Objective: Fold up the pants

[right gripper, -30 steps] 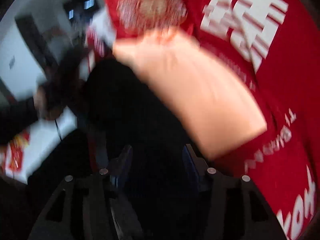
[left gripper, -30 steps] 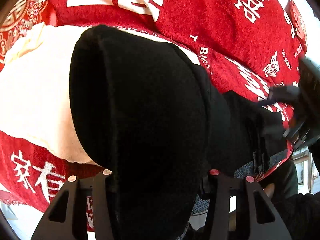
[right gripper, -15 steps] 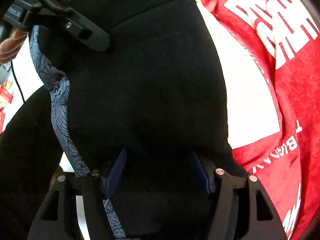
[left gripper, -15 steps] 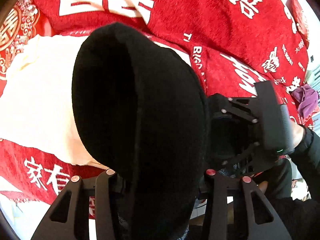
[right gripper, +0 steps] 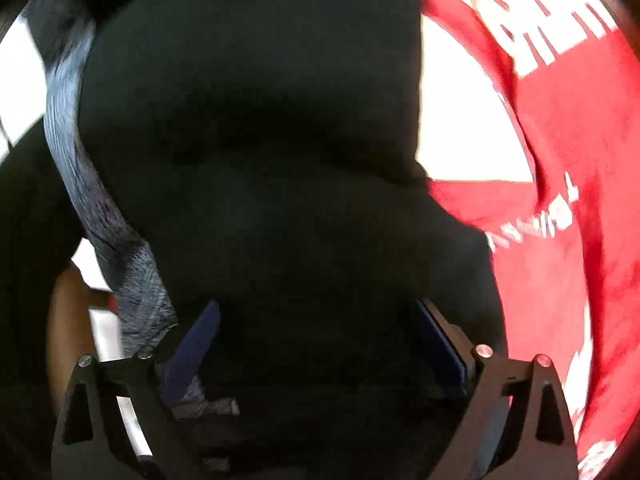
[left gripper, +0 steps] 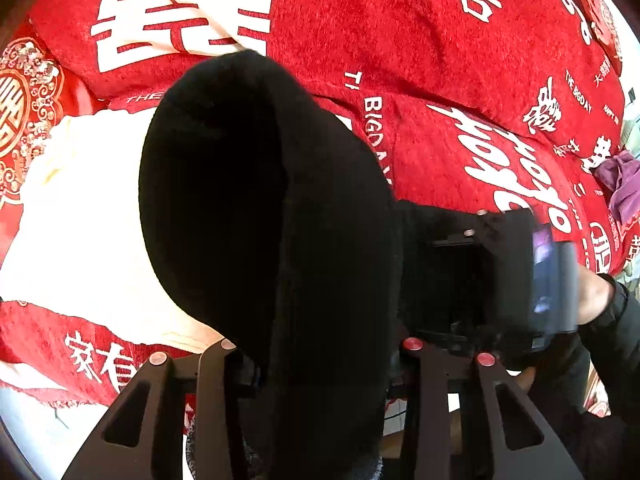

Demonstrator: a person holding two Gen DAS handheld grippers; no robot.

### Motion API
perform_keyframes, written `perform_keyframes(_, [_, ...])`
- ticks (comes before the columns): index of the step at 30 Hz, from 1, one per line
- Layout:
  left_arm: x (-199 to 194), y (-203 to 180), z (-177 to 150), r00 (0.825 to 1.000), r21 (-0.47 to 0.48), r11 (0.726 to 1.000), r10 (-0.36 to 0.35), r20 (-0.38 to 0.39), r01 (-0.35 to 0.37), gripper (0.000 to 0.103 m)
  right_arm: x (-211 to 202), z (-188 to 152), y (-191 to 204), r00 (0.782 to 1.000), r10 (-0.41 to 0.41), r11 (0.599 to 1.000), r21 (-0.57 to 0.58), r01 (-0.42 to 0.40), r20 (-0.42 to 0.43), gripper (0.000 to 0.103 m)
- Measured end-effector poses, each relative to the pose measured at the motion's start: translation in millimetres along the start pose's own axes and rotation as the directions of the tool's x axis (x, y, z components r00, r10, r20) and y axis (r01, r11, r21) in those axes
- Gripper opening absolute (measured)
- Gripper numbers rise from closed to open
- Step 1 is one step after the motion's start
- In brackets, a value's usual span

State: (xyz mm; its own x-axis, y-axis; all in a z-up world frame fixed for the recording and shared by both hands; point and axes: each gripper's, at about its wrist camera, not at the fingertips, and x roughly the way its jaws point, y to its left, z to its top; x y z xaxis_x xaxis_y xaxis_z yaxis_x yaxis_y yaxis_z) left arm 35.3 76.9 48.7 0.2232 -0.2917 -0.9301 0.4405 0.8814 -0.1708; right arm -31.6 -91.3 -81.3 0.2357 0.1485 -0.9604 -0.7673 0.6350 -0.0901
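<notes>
The black pants (left gripper: 264, 220) fill the middle of the left wrist view, bunched and lifted over a red blanket with white characters (left gripper: 400, 40). My left gripper (left gripper: 316, 360) is shut on the pants' fabric, which hides its fingertips. The right gripper's body (left gripper: 520, 280) shows at the right of that view, close beside the pants. In the right wrist view the pants (right gripper: 260, 160) cover most of the frame, with a grey patterned lining strip (right gripper: 80, 168) at the left. My right gripper (right gripper: 316, 344) has blue pads (right gripper: 196, 344) standing wide with black fabric between them.
A cream pillow (left gripper: 60, 240) lies under the pants at the left. A purple cloth (left gripper: 620, 176) lies at the right edge of the blanket. A red patterned cushion (left gripper: 20, 100) sits at the far left. The blanket (right gripper: 560, 160) shows right of the pants.
The right gripper swung in close to the left one and now sits beside it at the pants. Its jaws stand wider apart than before. The left gripper kept its hold.
</notes>
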Motion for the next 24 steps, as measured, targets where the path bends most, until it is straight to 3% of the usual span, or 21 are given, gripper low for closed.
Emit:
perform_keyframes(3, [-9.0,-19.4,-3.5,1.0,0.045,0.999,0.025,0.0,-0.025,0.039,-45.9,-15.5,-10.0,0.988,0.031,0.997,0.059,-0.04,0.151,0.097])
perform_keyframes(6, [-14.3,-62.4,-0.1,1.0,0.104,0.994,0.023,0.008,-0.024,0.036,-77.5,-40.4,-3.5,0.979,-0.005,0.995,0.098,-0.015,0.204,0.097])
perform_keyframes(11, [-21.1,-134.0,5.4,0.999,0.211,0.977,0.024,0.024,-0.028,0.036,-135.7,-94.3,-8.0,0.939,-0.015,0.978,0.202,-0.058,0.343,0.097])
perform_keyframes(12, [-19.5,-143.4,6.3,0.999,0.224,0.974,0.035,0.026,-0.04,0.036,-149.4,-102.9,-13.6,0.922,-0.004,0.973,0.215,-0.087,0.388,0.097])
perform_keyframes(14, [-11.4,-151.9,9.9,0.999,0.22,0.975,0.035,0.02,-0.038,0.036,-181.3,-127.4,-28.0,0.833,0.06,0.936,0.259,-0.239,0.55,0.097])
perform_keyframes(15, [-7.0,-150.6,12.0,1.0,0.202,0.979,0.024,0.011,-0.025,0.036,-196.0,-141.4,-43.5,0.735,0.106,0.88,0.281,-0.383,0.67,0.097])
perform_keyframes(16, [-2.7,-147.0,14.0,1.0,0.182,0.983,0.014,0.004,-0.014,0.036,-203.4,-151.5,-54.6,0.656,0.127,0.826,0.287,-0.485,0.744,0.097])
perform_keyframes(17, [0.0,-143.9,15.0,1.0,0.163,0.987,0.009,0.003,-0.009,0.036,-210.2,-160.7,-65.4,0.594,0.133,0.767,0.297,-0.569,0.793,0.098])
perform_keyframes(19, [-0.6,-136.5,15.5,1.0,0.139,0.99,0.001,0.009,-0.002,0.036,-221.8,-171.1,-73.9,0.538,0.117,0.725,0.299,-0.621,0.834,0.098])
perform_keyframes(20, [-3.2,-132.0,15.0,1.0,0.13,0.991,-0.006,0.013,0.004,0.036,-230.3,-178.2,-77.4,0.524,0.09,0.727,0.304,-0.616,0.847,0.099])
perform_keyframes(21, [-6.2,-127.5,14.7,1.0,0.122,0.992,-0.008,0.018,0.005,0.036,-238.5,-181.3,-72.8,0.566,0.054,0.755,0.337,-0.562,0.823,0.102])
perform_keyframes(23, [-8.6,-120.8,13.9,1.0,0.111,0.994,-0.006,0.026,0.003,0.036,-240.5,-181.6,-54.7,0.725,-0.08,0.844,0.433,-0.316,0.684,0.103])
perform_keyframes(24, [-9.2,-118.0,13.7,1.0,0.101,0.995,-0.01,0.029,0.007,0.036,-232.1,-181.1,-43.6,0.808,-0.171,0.885,0.448,-0.125,0.564,0.103])
